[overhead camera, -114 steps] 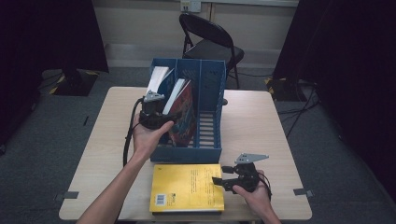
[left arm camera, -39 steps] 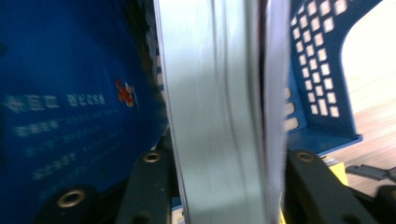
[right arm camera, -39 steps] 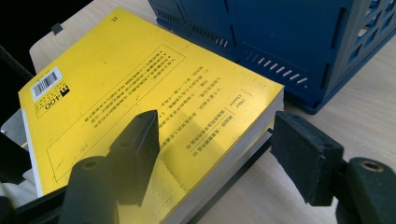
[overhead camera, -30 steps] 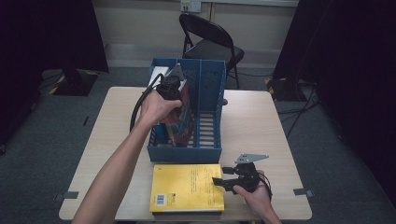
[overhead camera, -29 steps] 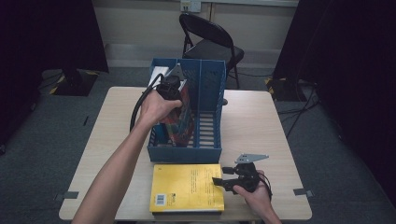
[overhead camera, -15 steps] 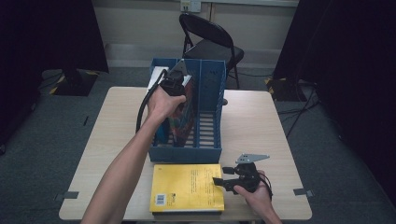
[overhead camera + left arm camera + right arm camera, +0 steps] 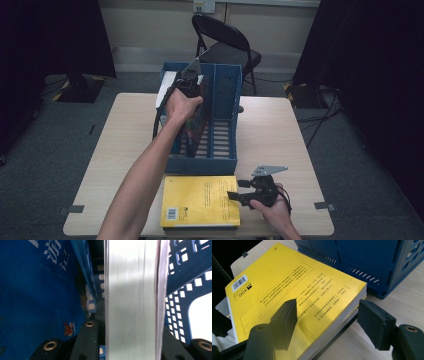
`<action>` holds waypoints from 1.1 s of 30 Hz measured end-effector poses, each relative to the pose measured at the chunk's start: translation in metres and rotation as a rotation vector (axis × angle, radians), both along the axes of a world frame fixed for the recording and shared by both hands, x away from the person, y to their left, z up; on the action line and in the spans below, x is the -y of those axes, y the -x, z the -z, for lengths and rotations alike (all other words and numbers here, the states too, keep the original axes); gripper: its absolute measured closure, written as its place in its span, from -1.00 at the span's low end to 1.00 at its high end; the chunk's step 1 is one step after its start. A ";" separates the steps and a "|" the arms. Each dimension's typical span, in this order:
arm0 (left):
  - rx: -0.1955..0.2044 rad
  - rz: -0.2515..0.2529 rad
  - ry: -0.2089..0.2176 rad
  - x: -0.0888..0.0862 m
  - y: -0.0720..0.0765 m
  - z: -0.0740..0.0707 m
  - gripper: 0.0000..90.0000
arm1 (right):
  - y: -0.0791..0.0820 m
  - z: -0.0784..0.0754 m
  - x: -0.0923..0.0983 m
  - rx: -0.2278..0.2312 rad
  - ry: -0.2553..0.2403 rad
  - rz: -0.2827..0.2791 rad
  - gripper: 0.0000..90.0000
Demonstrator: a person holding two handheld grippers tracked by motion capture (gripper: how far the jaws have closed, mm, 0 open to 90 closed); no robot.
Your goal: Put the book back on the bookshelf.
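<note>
A blue slotted file rack (image 7: pixel 200 162) stands mid-table. My left gripper (image 7: pixel 190 82) reaches into its top, shut on a thick book whose white page edges (image 7: pixel 132 290) run between the jaws (image 7: pixel 128 327); its dark cover (image 7: pixel 194 127) shows below the hand. A blue-covered book (image 7: pixel 32 290) stands beyond the divider, its pages (image 7: pixel 166 90) showing at the rack's left. A yellow book (image 7: pixel 200 200) lies flat in front of the rack. My right gripper (image 7: pixel 235 196) rests at its right edge, open, one jaw over the cover (image 7: pixel 287 285), the other off the edge (image 7: pixel 328 306).
A dark folding chair (image 7: pixel 225 40) stands behind the table (image 7: pixel 280 130). Black curtains hang at both sides. The rack's front wall (image 7: pixel 367 262) is close beyond the yellow book. A dark slab lies under the yellow book.
My left hand has carried the book from the rack's front toward its back and stood it more upright. The right gripper and yellow book have stayed put.
</note>
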State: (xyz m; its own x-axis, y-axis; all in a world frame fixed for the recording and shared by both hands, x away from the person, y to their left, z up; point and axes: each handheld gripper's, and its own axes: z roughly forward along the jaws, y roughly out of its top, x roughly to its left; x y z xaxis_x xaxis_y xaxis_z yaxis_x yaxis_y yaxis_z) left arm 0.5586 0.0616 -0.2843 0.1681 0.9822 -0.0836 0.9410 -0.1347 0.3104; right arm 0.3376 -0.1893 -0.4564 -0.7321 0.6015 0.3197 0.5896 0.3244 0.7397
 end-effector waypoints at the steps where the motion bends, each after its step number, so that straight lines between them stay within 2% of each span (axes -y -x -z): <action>1: 0.006 -0.005 -0.009 0.001 0.000 0.001 0.64 | 0.000 0.000 0.000 0.000 0.001 -0.001 -0.30; 4: 0.000 -0.015 -0.009 0.001 -0.001 -0.001 0.64 | 0.000 0.000 0.000 0.000 0.000 -0.002 -0.30; 8: 0.013 -0.028 0.003 0.000 -0.001 -0.005 0.64 | 0.000 0.001 0.000 -0.002 -0.003 -0.004 -0.30; 12: 0.065 -0.044 0.000 0.001 0.000 -0.006 0.64 | 0.000 0.002 -0.001 -0.005 0.003 -0.005 -0.30; 17: 0.052 -0.065 -0.015 0.004 -0.002 0.000 0.64 | 0.001 0.002 -0.001 -0.007 0.002 -0.013 -0.30; 18: 0.063 -0.074 -0.015 0.005 -0.002 0.000 0.64 | 0.001 0.002 -0.001 -0.008 0.001 -0.013 -0.30; 19: 0.070 -0.062 -0.023 0.005 -0.002 0.000 0.64 | 0.001 0.002 0.000 -0.008 0.001 -0.012 -0.29; 24: 0.074 -0.087 0.006 0.002 -0.002 0.000 0.63 | 0.002 0.002 0.000 -0.007 0.002 -0.013 -0.29; 27: 0.080 -0.080 0.026 0.001 -0.001 0.000 0.62 | 0.003 0.002 -0.001 -0.005 0.003 -0.020 -0.29; 29: 0.090 -0.067 0.063 -0.003 0.000 -0.002 0.56 | 0.002 0.002 -0.002 -0.007 0.004 -0.020 -0.30; 33: 0.111 -0.013 0.061 -0.004 0.005 -0.004 0.49 | 0.002 0.002 -0.002 -0.009 0.006 -0.018 -0.30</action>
State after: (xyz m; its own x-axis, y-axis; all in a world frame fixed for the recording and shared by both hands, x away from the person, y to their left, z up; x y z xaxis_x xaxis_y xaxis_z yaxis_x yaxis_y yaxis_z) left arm 0.5540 0.0653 -0.2798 0.1665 0.9782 -0.1245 0.9021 -0.1001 0.4198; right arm 0.3357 -0.1875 -0.4587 -0.7399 0.5902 0.3228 0.5903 0.3395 0.7323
